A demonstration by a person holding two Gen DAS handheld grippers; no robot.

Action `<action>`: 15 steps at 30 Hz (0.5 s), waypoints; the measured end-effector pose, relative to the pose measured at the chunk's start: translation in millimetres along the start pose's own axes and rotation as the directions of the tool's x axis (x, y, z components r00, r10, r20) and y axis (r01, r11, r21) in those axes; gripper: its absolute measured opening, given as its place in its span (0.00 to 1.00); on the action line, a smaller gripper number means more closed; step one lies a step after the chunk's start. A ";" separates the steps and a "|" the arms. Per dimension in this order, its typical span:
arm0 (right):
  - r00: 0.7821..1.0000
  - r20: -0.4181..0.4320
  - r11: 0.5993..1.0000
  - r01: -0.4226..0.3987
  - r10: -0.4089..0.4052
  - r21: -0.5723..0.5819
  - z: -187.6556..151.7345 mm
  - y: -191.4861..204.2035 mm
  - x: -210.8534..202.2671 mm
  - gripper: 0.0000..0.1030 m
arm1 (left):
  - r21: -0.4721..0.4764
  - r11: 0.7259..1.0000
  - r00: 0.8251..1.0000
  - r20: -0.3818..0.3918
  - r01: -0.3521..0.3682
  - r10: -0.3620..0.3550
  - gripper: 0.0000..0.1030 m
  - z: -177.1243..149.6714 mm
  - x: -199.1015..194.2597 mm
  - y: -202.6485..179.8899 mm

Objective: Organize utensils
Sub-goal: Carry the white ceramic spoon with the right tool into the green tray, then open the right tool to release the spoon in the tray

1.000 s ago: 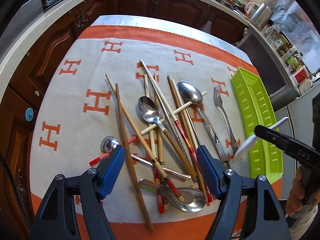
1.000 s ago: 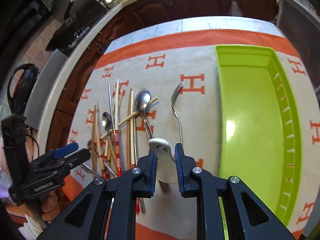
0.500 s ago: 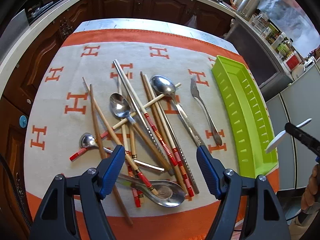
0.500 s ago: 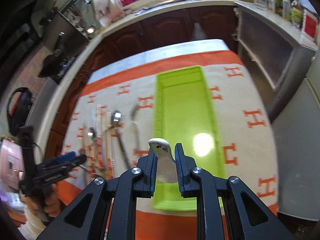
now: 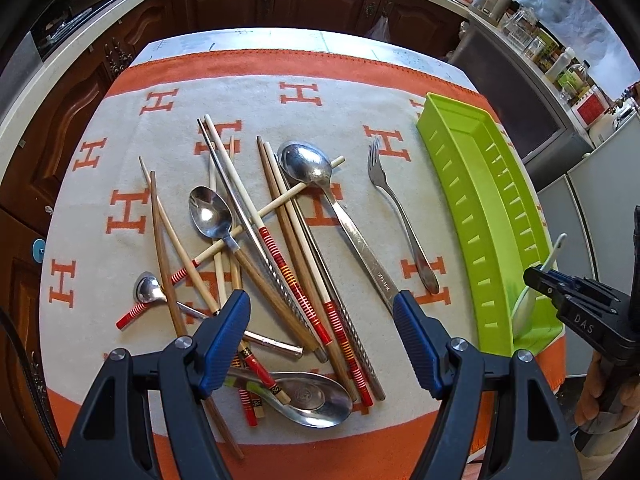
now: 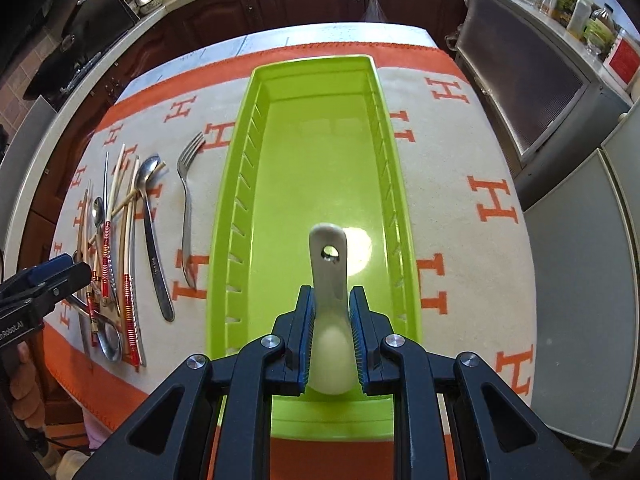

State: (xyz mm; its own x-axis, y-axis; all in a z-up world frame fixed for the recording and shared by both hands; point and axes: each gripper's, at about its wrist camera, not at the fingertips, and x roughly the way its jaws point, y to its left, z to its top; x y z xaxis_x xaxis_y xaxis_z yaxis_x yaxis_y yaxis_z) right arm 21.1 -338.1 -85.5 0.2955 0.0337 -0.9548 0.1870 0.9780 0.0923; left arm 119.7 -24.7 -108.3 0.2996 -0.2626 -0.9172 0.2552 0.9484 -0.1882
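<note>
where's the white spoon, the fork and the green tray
white spoon (image 6: 326,276), right wrist view, on its handle
fork (image 5: 404,220), left wrist view, mid handle
green tray (image 6: 384,136), right wrist view, on its right wall

Orange-and-cream H-patterned cloth (image 5: 248,92) — dark wooden cabinets (image 5: 224,4) behind, bottles (image 5: 568,68) on the counter.

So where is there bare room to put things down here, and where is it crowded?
The tray floor is bare beyond the white spoon. Bare cloth lies right of the tray. A narrow strip runs between the fork and the tray's left wall. It is crowded left of the fork, where chopsticks and spoons cross in a pile.
</note>
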 end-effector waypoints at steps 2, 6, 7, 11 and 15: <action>1.000 -0.006 1.000 0.003 -0.003 0.003 1.4 0.1 2.7 0.26 | -0.003 1.000 1.000 0.001 -0.001 0.001 0.70 1.0 0.8 0.0; 1.000 0.027 1.000 -0.008 0.008 0.018 8.1 9.8 -0.5 0.38 | -0.011 1.000 1.000 0.000 -0.004 0.004 0.70 3.6 3.0 0.4; 0.999 0.036 1.000 -0.014 0.013 0.021 8.9 10.2 -3.7 0.38 | -0.012 1.000 1.000 -0.001 -0.002 0.002 0.70 4.4 3.5 0.3; 0.996 0.072 0.998 -0.051 0.048 0.038 9.3 8.1 -18.7 0.38 | -0.010 1.000 1.000 0.001 0.001 -0.001 0.70 7.0 3.7 -2.7; 0.992 0.107 0.996 -0.077 0.072 0.043 6.5 8.7 -32.1 0.38 | -0.003 1.000 1.000 0.005 0.014 -0.014 0.70 10.3 2.3 -9.1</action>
State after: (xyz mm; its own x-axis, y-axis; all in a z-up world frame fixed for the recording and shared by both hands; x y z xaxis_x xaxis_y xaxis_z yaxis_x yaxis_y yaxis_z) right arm 19.4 -332.1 -52.2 0.4065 0.0820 -0.9100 0.2040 0.9627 0.1779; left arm 127.5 -35.7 -105.1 0.3006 -0.2763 -0.9129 0.2560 0.9454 -0.2018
